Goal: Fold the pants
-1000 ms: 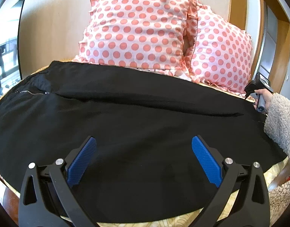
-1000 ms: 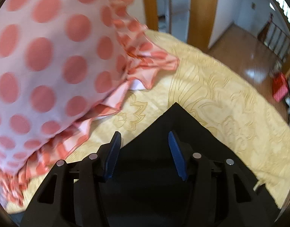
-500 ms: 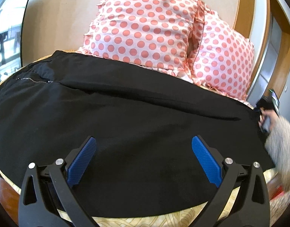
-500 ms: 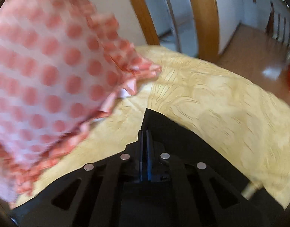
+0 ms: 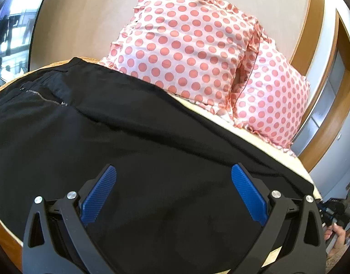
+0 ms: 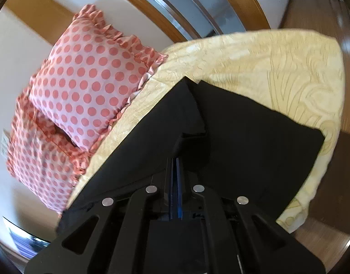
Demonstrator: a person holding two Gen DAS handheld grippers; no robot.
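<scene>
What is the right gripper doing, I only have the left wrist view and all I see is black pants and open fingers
Observer: The right gripper is shut on the black pants, pinching a fold of the cloth at the leg end.
Operator: Is the cloth lifted there?
Observer: Yes, it rises to the pads in a small peak, and the leg's corner past it is turned over on itself.
Operator: What lies beyond that end?
Observer: Bare yellow bedspread out to the bed's edge, then wooden floor.
Operator: And the left gripper?
Observer: Open above the pants, gripping nothing, as your view shows.
</scene>
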